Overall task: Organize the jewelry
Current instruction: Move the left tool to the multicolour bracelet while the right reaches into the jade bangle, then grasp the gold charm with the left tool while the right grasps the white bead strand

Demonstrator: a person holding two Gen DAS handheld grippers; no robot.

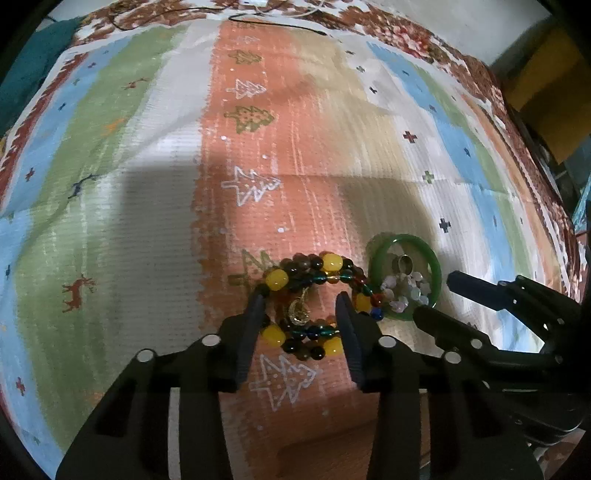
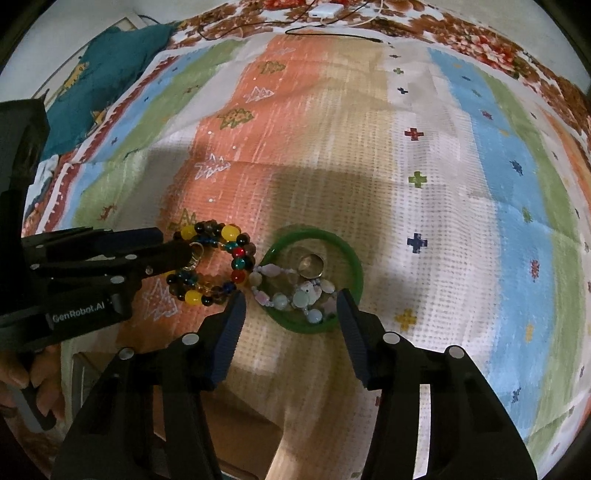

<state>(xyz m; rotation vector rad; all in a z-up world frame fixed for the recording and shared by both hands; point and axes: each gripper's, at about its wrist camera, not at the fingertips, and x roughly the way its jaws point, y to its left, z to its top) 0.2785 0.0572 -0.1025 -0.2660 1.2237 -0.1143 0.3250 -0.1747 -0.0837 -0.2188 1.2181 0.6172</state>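
Observation:
A beaded bracelet (image 1: 314, 273) with yellow, dark and teal beads lies on the striped cloth, around a gold crescent charm (image 1: 298, 312). My left gripper (image 1: 303, 301) is open, its fingers down over the bracelet's ring. A green bangle (image 2: 334, 240) lies just right of it, holding a pale stone bracelet (image 2: 295, 297) and a metal ring (image 2: 312, 264). My right gripper (image 2: 291, 302) is open, its fingers straddling the bangle's near edge. The bangle also shows in the left wrist view (image 1: 384, 247), and the beaded bracelet in the right wrist view (image 2: 231, 234).
The jewelry lies on a striped, tree-patterned cloth (image 1: 258, 147). A black cable (image 2: 332, 35) and a white charger (image 2: 325, 10) lie at the far edge. A teal fabric (image 2: 110, 74) lies at the far left. A cardboard box (image 2: 243, 439) sits below the right gripper.

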